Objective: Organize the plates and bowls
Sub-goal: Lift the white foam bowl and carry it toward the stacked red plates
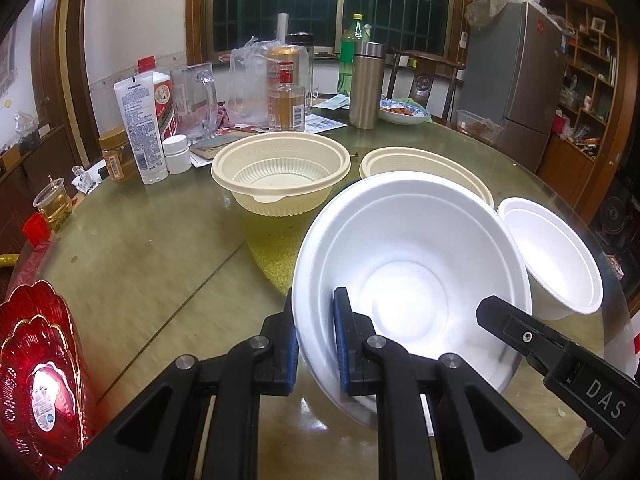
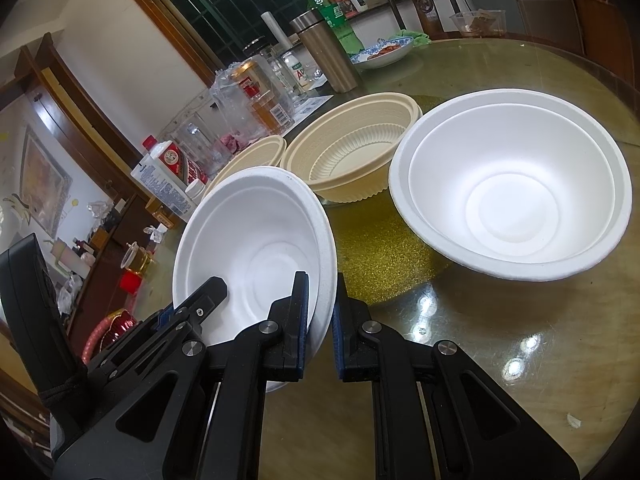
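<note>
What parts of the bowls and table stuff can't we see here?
- Left wrist view: the held white bowl covers most of the second cream bowl.
- Left wrist view: the red plate is cut off by the picture's edge.
- Right wrist view: the held white bowl hides most of the far cream bowl.
- Both views: bottle labels are too small to read.

The left gripper points forward and downward, its jaws clamped tight on the near rim of a white bowl, one blue pad inside the wall and one outside. The right gripper tilts down likewise, jaws pinched on the opposite rim of that bowl
</note>
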`<state>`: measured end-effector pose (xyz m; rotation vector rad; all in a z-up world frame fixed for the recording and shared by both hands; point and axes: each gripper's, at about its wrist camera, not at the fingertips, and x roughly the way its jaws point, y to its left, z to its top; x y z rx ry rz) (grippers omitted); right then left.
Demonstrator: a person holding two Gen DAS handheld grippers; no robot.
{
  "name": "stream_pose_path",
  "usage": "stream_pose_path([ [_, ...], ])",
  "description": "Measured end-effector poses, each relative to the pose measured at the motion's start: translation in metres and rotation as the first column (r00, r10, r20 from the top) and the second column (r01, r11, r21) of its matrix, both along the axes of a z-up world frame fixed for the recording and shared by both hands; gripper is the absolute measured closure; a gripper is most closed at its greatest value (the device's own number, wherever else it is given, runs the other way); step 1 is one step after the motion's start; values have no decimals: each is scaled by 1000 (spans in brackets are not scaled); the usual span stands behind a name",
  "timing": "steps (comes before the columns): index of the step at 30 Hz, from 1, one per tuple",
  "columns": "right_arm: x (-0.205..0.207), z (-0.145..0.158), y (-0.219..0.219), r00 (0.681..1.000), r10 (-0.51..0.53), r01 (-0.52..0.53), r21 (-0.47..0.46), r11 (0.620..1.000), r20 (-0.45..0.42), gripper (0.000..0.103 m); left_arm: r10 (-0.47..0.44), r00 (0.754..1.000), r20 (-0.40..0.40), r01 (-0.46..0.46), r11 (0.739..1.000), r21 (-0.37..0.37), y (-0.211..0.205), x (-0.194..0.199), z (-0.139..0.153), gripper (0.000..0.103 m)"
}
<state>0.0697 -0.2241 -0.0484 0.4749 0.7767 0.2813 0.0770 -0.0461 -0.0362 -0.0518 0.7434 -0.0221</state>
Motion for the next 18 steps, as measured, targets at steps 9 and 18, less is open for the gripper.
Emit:
stream_pose_path([
  [9,1,4,2,1000,2,-2,-6,1000,6,93,4,1000,7,-4,1000,-2,0,-1,3,89],
  [18,-16,37,14,997,35,-36,14,999,66,93,51,996,78,-53,998,20,18,-32,38,89],
])
